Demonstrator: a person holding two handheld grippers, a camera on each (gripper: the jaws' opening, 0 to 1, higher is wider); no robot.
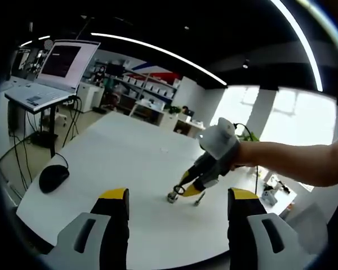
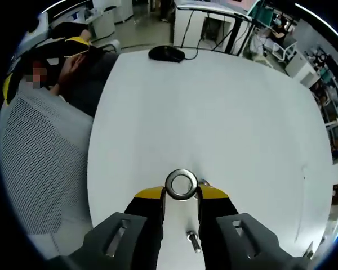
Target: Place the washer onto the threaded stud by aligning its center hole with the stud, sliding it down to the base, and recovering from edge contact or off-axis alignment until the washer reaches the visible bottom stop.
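i am holding the washer (image 2: 181,185) pinched edgewise between the right tool's (image 2: 181,194) tips, hole facing my camera. the stud (image 2: 193,241) is lying on the tabletop (image 2: 214,112) just below the tool, between its jaws. the left tool (image 1: 177,198) is standing spread and empty, well apart; i judge the right hand nearer.

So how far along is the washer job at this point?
Done: the right tongs have the washer pinched by its rim. In hand: they hold it low over the table, near the stud. Left: line the hole up and slide it down to the base. The left tongs are open, holding nothing.
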